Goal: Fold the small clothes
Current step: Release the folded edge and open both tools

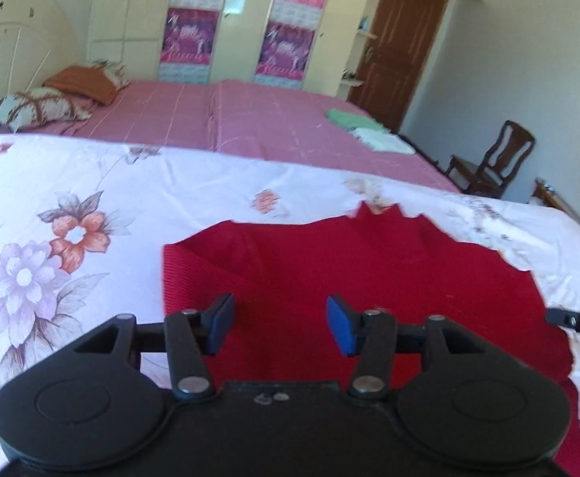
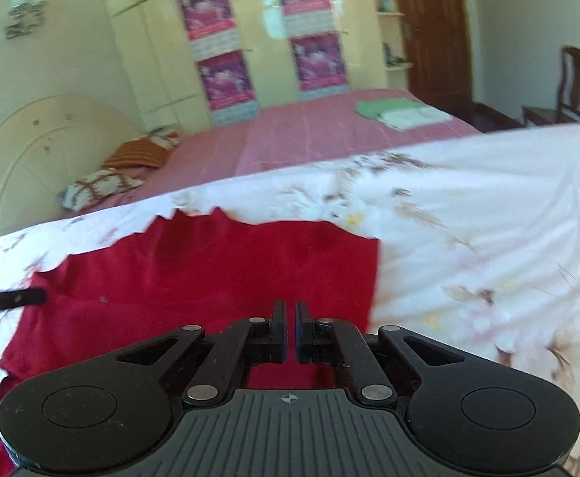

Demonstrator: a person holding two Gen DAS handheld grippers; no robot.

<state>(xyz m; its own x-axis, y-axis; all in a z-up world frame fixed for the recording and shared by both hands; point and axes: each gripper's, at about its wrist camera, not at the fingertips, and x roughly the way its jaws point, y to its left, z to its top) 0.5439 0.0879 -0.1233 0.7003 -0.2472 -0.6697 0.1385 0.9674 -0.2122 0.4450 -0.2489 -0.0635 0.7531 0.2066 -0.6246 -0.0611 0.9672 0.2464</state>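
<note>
The red ribbed knit garment lies spread flat on the white bed cover with big pink and purple flowers. Its long side runs from left to right across both views, and its far edge looks jagged, like little teeth. One corner on the left is folded over, making a slanted line.

The left gripper hangs low over the near part of the cloth – its two blue-padded fingers are wide apart with nothing between them. The right gripper sits over the other half of the cloth, fingers almost touching, only a thin gap (I cannot tell if any cloth is pinched there).

Farther back is a bed with a pink checked sheet, two patterned pillows, a folded green cloth and a dark wooden chair.
</note>
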